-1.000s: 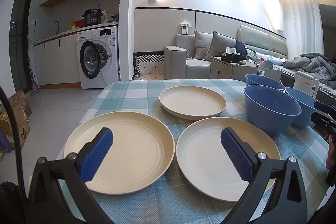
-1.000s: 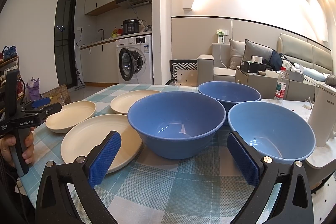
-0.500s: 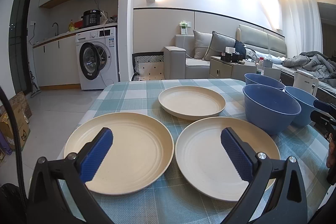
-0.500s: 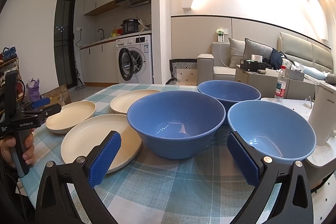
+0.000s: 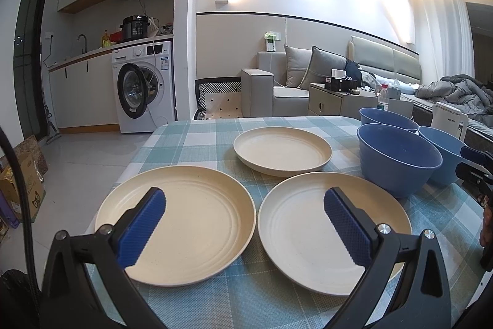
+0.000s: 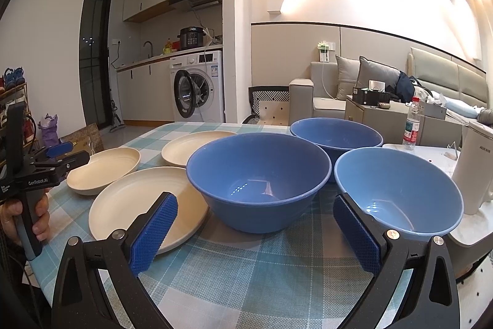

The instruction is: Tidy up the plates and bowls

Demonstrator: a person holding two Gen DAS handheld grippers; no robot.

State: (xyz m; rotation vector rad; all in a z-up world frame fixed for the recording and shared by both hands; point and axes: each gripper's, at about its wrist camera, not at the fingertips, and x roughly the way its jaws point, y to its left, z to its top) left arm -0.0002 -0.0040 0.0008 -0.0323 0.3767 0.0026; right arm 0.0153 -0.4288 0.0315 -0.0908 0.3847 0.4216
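Three cream plates lie on the checked tablecloth (image 5: 191, 141): a near left plate (image 5: 197, 224), a near right plate (image 5: 311, 230) and a far plate (image 5: 282, 150). Three blue bowls stand to the right: a near bowl (image 6: 258, 174), a far bowl (image 6: 336, 134) and a right bowl (image 6: 397, 190). My left gripper (image 5: 245, 225) is open and empty, low above the two near plates. My right gripper (image 6: 254, 232) is open and empty, just in front of the near bowl. The left gripper also shows at the left edge of the right wrist view (image 6: 58, 156).
A white kettle (image 6: 476, 171) stands on a white side surface right of the bowls. A water bottle (image 6: 411, 128) stands behind it. The table's left edge drops to the floor (image 5: 92, 150). A sofa (image 5: 286, 91) and washing machine (image 5: 144, 88) are beyond.
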